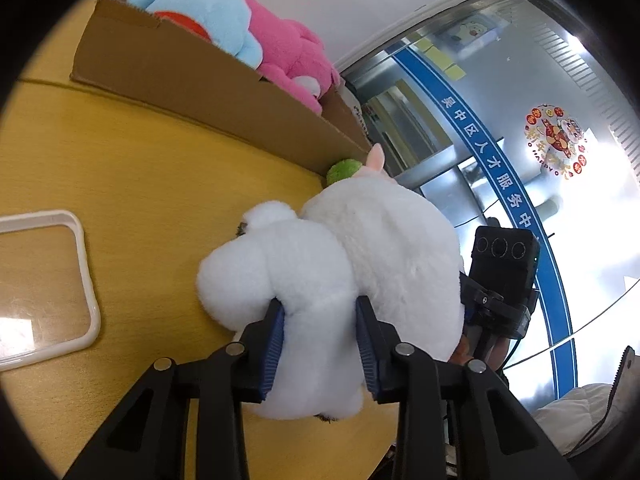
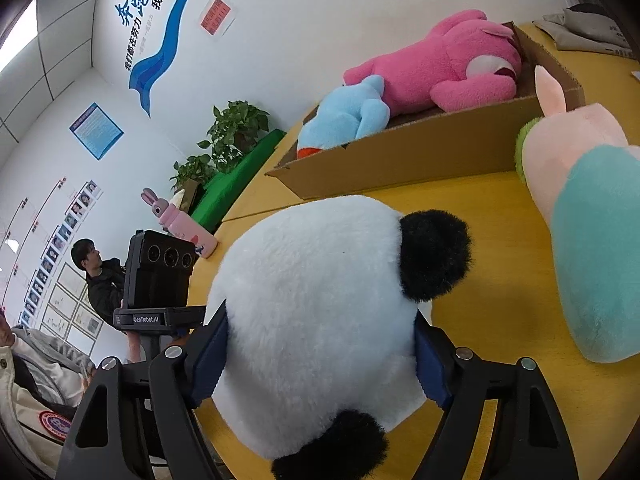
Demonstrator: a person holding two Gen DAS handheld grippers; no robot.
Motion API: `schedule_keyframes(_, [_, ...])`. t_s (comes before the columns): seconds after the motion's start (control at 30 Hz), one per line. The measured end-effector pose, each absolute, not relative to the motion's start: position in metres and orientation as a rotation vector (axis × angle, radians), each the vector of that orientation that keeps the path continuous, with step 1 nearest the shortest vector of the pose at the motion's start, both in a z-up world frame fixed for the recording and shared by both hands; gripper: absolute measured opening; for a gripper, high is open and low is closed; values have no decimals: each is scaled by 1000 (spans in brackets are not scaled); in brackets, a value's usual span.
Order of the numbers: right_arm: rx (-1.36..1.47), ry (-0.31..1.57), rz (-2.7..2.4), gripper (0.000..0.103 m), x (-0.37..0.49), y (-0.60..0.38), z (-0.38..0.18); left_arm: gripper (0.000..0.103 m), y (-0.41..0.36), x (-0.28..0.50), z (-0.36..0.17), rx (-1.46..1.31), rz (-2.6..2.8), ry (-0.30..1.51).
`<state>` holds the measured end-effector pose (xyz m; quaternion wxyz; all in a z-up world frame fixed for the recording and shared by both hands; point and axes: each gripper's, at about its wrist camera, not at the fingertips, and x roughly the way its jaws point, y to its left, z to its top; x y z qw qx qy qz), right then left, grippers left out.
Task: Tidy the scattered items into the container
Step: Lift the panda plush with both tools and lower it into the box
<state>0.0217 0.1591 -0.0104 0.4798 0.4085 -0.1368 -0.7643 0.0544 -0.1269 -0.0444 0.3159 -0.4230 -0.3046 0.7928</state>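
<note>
The bench (image 1: 132, 160), yellow-topped, spread ahead of both tools. Beyond the left hand-held gripper (image 1: 320, 344), up and to its left, stood the cardboard box (image 1: 192, 76), open-topped, already holding a pink plush (image 1: 288, 48) and a blue plush (image 1: 204, 12); from the right hand-held gripper (image 2: 320, 356) the same box lay ahead and to the right.

Both tools seemed to be on one toy, a panda plush (image 2: 316, 304). In the right wrist view its white head filled the space between the blue pads, with one black ear (image 2: 434, 254) just ahead and right of the pads and another at the bottom edge. The right tool was clamped across that head. In the left wrist view the left tool pinched a white limb-like fold, which dented under the pads. The toy sat close above the bench; whether it touched could not be told.

It would likely be light, soft and springy, not fragile, with fur that could slip, so a deep bite on a bulky part looked safer than on loose pile.

To the right of the right tool lay a pink and teal plush (image 2: 588, 232), near the box, not yet tidied. Left of the left tool sat a white-rimmed tray (image 1: 86, 276).
</note>
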Motion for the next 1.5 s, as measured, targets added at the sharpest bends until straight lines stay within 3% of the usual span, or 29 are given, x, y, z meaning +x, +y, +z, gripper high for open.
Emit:
schedule_keyframes(0.47, [772, -341, -1893, 84, 11, 162, 53, 32, -123, 38, 43, -931, 2241, -624])
schedule_keyframes(1.0, [705, -332, -1909, 84, -30, 158, 84, 32, -121, 0, 79, -866, 2299, -541])
schedule_keyframes(1.23, [679, -419, -1956, 84, -60, 160, 92, 32, -111, -50, 116, -857, 2337, -361])
schedule_keyframes(1.5, [685, -670, -2029, 84, -116, 146, 70, 32, -102, -140, 133, -897, 2372, -215])
